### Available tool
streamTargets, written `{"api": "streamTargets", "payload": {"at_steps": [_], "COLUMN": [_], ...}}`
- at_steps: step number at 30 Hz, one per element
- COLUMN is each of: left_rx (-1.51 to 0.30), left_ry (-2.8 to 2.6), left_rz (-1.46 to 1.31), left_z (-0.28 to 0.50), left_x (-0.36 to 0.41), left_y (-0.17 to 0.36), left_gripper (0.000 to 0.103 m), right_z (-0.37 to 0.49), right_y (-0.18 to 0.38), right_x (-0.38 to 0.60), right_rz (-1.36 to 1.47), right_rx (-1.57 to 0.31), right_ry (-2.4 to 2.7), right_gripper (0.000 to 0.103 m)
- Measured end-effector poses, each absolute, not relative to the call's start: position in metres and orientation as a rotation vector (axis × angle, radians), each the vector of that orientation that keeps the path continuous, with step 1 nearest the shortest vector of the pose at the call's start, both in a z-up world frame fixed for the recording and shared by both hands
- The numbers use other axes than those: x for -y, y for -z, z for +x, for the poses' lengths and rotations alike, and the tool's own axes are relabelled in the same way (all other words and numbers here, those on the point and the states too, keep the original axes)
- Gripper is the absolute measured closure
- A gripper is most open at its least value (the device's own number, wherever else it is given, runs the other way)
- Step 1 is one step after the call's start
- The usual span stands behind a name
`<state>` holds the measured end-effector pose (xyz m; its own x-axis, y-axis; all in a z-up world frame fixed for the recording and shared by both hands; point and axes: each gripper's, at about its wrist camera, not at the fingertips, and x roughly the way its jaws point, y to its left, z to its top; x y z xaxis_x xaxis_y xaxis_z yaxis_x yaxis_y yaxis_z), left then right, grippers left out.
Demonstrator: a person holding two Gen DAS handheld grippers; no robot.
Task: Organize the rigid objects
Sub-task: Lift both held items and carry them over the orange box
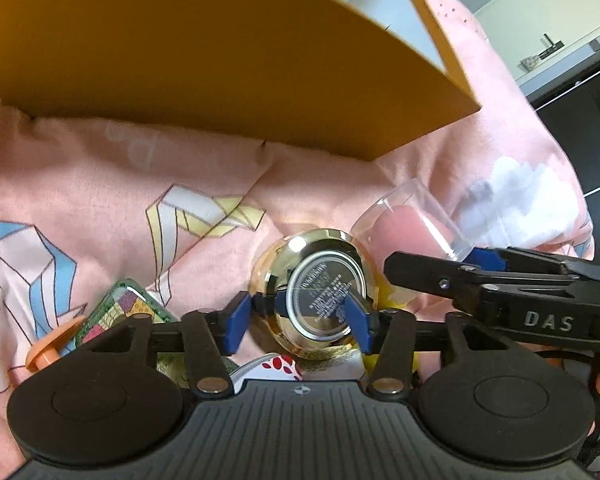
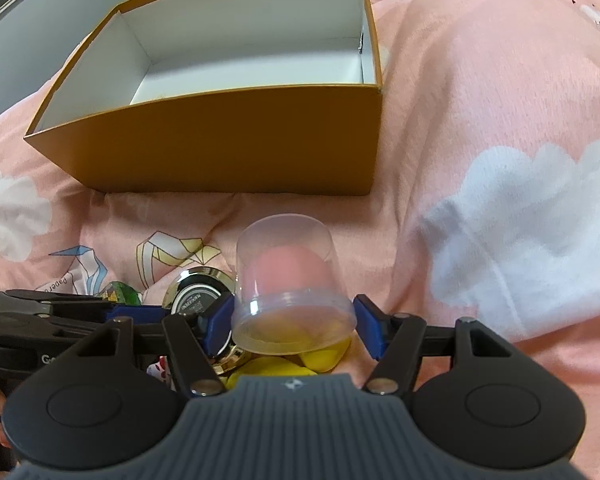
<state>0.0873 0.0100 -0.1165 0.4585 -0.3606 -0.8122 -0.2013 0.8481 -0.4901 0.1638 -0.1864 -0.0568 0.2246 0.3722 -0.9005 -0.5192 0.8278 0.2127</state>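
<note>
My left gripper [image 1: 300,320] has its blue pads around a round gold compact [image 1: 314,292] with a dark label; the right pad touches it, the left pad stands a little off. My right gripper [image 2: 296,330] is open around a clear plastic cup [image 2: 292,288] holding a pink sponge; the pads are not pressing it. The cup also shows in the left wrist view [image 1: 412,224]. The orange box [image 2: 220,92] stands open with a white inside, just beyond the objects, and fills the top of the left wrist view [image 1: 204,48].
Everything lies on a pink printed bedspread [image 2: 480,120]. A green patterned item [image 1: 120,308], an orange plastic piece [image 1: 48,350], a white item with red dots [image 1: 276,366] and yellow pieces [image 2: 316,356] lie close to the grippers. Dark furniture [image 1: 580,128] stands at right.
</note>
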Motion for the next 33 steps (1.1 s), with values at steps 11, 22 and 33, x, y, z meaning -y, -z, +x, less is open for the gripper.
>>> {"api": "streamTargets", "payload": {"at_steps": [11, 22, 33], "left_rx": [-0.965, -1.032, -1.096], "left_ry": [0.219, 0.151, 0.12], "left_rz": [-0.414, -0.422, -0.556], "left_z": [0.067, 0.077, 0.102], "left_x": [0.005, 0.0, -0.023], "left_y": [0.079, 0.095, 0.121], "left_gripper": [0.072, 0.08, 0.029], "right_z": [0.168, 0.168, 0.17], "right_y": [0.052, 0.049, 0.051], "right_x": [0.201, 0.207, 0.193], "right_rz": [-0.153, -0.137, -0.142], "right_rx": [-1.195, -1.191, -1.185], "right_ry": [-0.551, -0.57, -0.597], "right_gripper": [0.039, 0.039, 0.039]}}
